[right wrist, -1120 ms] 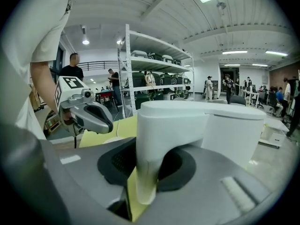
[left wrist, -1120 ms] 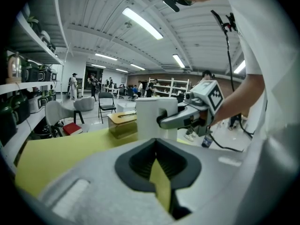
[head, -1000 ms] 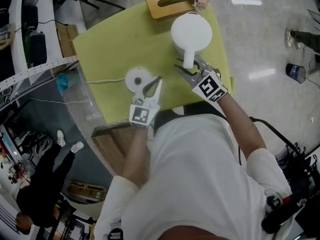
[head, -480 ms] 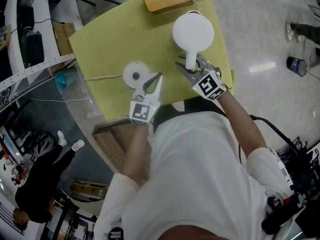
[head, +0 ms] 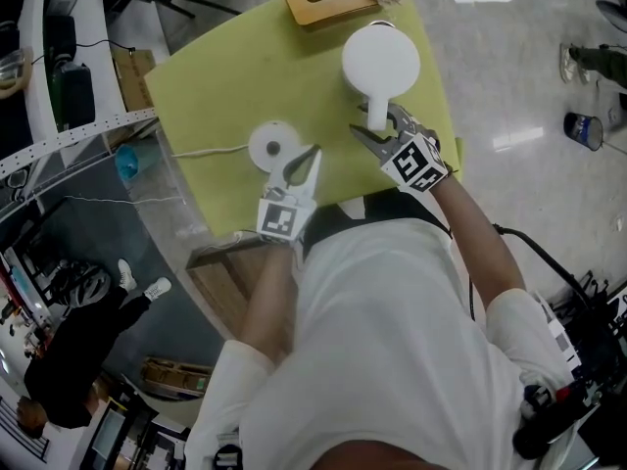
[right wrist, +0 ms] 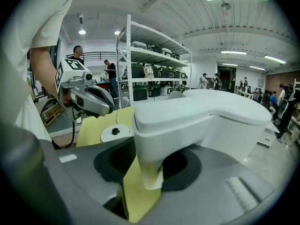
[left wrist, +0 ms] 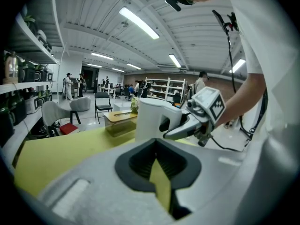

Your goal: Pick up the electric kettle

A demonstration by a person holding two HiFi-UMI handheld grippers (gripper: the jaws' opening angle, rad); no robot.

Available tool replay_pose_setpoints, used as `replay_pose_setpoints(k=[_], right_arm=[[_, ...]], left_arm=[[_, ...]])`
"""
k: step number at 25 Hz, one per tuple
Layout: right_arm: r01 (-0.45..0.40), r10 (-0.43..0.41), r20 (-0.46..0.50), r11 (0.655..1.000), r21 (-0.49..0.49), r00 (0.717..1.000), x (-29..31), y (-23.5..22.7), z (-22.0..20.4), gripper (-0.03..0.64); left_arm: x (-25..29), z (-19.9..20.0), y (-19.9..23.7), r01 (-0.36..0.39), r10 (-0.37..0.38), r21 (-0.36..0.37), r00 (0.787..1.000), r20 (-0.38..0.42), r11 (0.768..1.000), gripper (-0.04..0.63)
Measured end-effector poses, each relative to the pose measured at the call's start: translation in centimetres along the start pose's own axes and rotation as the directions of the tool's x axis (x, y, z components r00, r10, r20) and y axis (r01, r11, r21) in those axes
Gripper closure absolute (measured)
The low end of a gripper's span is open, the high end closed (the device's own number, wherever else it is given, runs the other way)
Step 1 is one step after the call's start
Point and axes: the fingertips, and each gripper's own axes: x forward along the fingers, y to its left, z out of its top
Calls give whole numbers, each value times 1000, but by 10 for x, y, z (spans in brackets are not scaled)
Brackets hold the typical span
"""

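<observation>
The right tongs (head: 375, 123) have just been spreading around the handle (right wrist: 164, 125) of the white cylindrical plastic electric kettle (head: 380, 59), which stands at the yellow-green worktop's (head: 225, 86) one o'clock corner, so I judge it loose rather than pinched, while the left tongs (head: 302, 164) hang spread and empty at its seven o'clock.

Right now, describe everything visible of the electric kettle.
The electric kettle is white, matte, plastic-looking: a cylindrical body, flat round lid and thick handle pointing toward the person. It stands upright on the yellow-green table. The right gripper straddles the handle; its fingers have just been opening and do not clamp it.
</observation>
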Motion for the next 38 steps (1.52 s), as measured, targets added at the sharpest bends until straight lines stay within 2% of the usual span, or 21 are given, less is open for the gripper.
replay_pose_setpoints(k=[9, 14, 19, 22, 25, 30, 36, 38], right_arm=[[97, -96, -32, 995, 24, 995, -22, -6, -5, 442], [185, -182, -44, 979, 87, 982, -45, -3, -11, 449], [306, -302, -47, 940, 150, 952, -61, 7, 2, 501], [366, -367, -28, 913, 177, 930, -71, 21, 19, 575], [410, -421, 2, 886, 218, 907, -74, 35, 36, 612], [458, -477, 28, 856, 240, 878, -68, 59, 63, 614], [483, -527, 50, 808, 338, 848, -67, 99, 85, 614], [496, -545, 59, 799, 341, 837, -69, 108, 91, 614]], left_arm=[[-18, 5, -1, 30, -30, 31, 1000, 3, 999, 594], [-31, 7, -3, 56, -57, 61, 998, 16, 997, 594], [-49, 14, 6, 104, -107, 96, 994, 28, 990, 594], [-63, 17, 4, 144, -147, 94, 989, 24, 985, 594], [-75, 19, 1, 195, -198, 101, 980, 28, 976, 594], [-95, 24, 4, 249, -259, 160, 965, 44, 955, 594], [-124, 25, -1, 303, -313, 156, 949, 37, 940, 594], [-130, 25, -5, 318, -328, 167, 944, 37, 933, 594]])
